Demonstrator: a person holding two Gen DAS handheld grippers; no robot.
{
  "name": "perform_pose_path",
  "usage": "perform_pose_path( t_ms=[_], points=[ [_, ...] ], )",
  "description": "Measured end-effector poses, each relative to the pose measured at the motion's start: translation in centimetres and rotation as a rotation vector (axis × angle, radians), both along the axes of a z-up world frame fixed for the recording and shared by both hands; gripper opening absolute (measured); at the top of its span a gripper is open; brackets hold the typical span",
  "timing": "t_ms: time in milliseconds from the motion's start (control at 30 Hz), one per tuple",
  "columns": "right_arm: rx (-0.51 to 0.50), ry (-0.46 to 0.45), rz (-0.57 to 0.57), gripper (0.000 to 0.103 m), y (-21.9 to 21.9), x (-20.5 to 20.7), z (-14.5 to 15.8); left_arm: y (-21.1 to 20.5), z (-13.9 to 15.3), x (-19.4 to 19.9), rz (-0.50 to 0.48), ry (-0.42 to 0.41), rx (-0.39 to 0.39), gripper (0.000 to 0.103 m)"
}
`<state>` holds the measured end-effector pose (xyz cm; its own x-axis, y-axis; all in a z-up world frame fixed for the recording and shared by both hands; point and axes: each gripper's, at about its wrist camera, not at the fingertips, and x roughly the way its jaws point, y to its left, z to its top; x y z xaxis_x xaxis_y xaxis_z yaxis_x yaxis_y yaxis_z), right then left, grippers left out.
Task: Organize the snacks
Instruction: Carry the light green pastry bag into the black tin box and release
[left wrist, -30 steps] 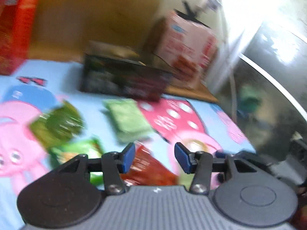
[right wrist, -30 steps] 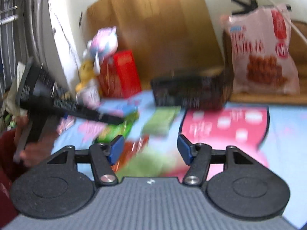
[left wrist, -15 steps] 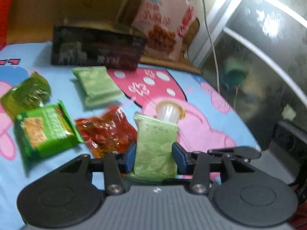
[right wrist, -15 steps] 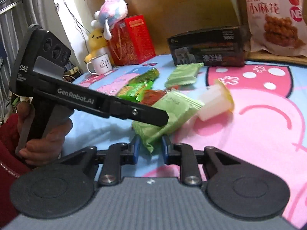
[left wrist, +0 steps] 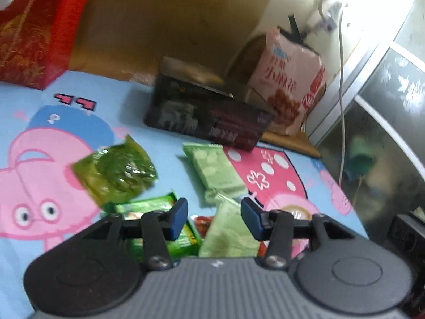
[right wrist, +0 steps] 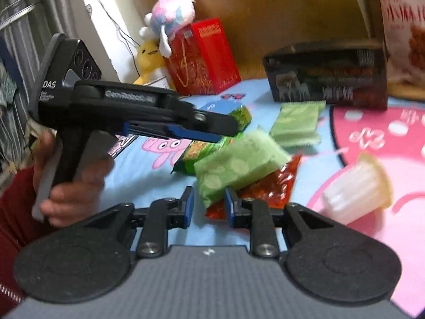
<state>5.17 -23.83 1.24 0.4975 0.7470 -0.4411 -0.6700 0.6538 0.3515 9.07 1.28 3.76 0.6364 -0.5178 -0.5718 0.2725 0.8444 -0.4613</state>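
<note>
Pinching pale green packet (right wrist: pixel 239 167), right hand-held gripper (right wrist: pixel 208 207), left hand-held gripper (left wrist: pixel 212 218) spread wide

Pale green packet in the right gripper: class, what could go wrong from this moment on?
1. The right gripper pinches the pale green packet only by one end, so it may slip or swing.
2. The jelly cup lies on its side close by; a careless sweep could set it rolling.
3. The open left gripper hangs just over the packet; the two could clash.
</note>
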Motion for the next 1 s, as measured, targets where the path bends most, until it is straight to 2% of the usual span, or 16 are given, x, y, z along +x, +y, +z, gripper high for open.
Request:
perform_pose_path(
  t_ms=[100,133,167,233,367,433,467,500,533,600,667,833,1000],
  points=[
    [0.012,-0.033,-0.036,0.029,-1.6,0.6,1.0,1.4,0.1,-1.2,-0.001,0.016,-0.027,0.045],
    [0.006,-0.048,-0.046,0.032,-1.7,0.9,1.3,1.7,0.0,-1.7,-0.004,0.030,-0.044,0.045],
    [-0.003,-0.065,-0.058,0.040,-1.9,1.3,1.4,1.9,-0.3,-2.2,-0.010,0.048,-0.064,0.045],
    [-0.016,-0.076,-0.068,0.047,-2.1,2.1,1.5,2.1,-1.0,-2.8,-0.020,0.090,-0.106,0.046],
    [-0.042,-0.067,-0.046,0.047,-1.1,4.0,0.9,1.3,-3.2,-3.4,-0.061,0.197,-0.199,0.048],
    [-0.045,-0.048,-0.023,0.047,-0.6,4.8,0.5,0.4,-4.1,-3.1,-0.068,0.231,-0.195,0.048],
    [-0.045,-0.030,-0.006,0.045,-0.3,5.1,0.2,0.1,-4.4,-3.0,-0.062,0.238,-0.194,0.045],
    [-0.052,-0.009,0.012,0.044,-0.1,5.2,-0.1,0.0,-4.4,-2.8,-0.058,0.238,-0.200,0.044],
    [-0.062,0.006,0.023,0.039,0.1,5.1,-0.3,0.1,-4.3,-2.7,-0.058,0.237,-0.203,0.043],
    [-0.044,0.022,0.042,0.038,-0.2,4.4,-0.4,0.3,-4.2,-2.6,-0.046,0.229,-0.197,0.033],
    [-0.035,0.037,0.058,0.034,-0.5,3.7,-0.5,0.6,-4.3,-2.5,-0.040,0.230,-0.189,0.029],
    [-0.011,0.039,0.044,0.032,-0.5,2.5,-0.1,1.0,-3.3,-2.0,-0.023,0.201,-0.181,0.029],
    [0.051,-0.038,0.006,0.029,-1.1,3.5,2.9,0.7,0.7,-0.5,-0.041,0.068,-0.126,0.029]
  ],
)
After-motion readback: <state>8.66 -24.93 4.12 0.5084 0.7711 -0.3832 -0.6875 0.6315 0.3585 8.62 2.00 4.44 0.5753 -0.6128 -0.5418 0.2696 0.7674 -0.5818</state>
